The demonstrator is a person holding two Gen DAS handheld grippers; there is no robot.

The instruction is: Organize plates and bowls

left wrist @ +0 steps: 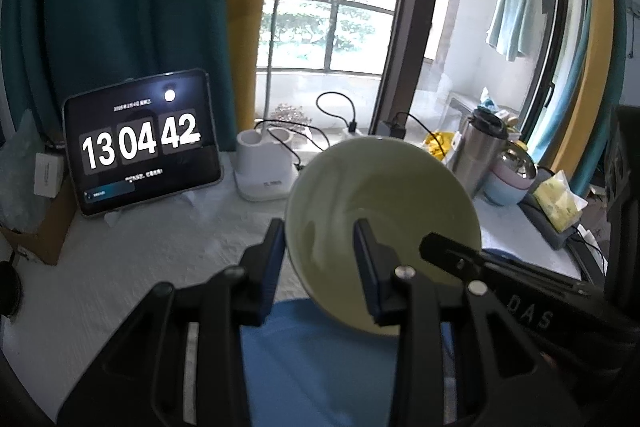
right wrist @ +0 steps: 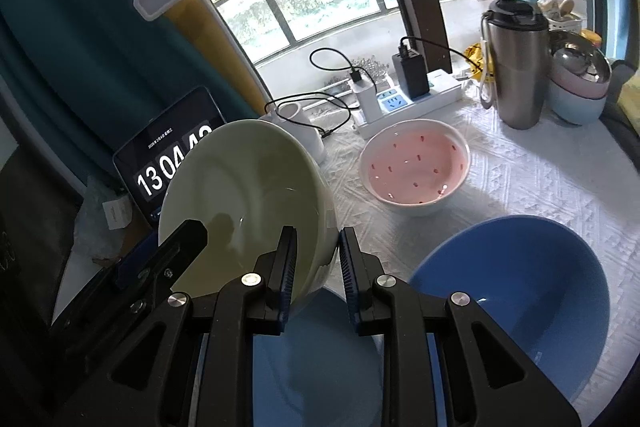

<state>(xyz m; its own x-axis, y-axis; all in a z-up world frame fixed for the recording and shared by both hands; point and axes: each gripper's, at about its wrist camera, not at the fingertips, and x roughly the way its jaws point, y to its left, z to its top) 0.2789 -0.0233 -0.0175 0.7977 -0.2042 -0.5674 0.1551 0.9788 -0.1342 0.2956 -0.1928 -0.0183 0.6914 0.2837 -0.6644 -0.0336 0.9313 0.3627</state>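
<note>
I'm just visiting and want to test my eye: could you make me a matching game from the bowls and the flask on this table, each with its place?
Things:
1. green bowl
2. pink bowl
3. large blue bowl
4. steel flask

Places:
A. beside the stacked pastel bowls
B. held off the table by both grippers
C. near the power strip
D. on the cloth at near right

Pairs: 1-B, 2-C, 3-D, 4-A

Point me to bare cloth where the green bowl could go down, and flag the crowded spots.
Free: the white cloth between the tablet and the green bowl; also the patch right of the pink bowl, between steel flask and blue bowl. Crowded: the back edge, with lamp base, power strip, cables and stacked bowls.
</note>
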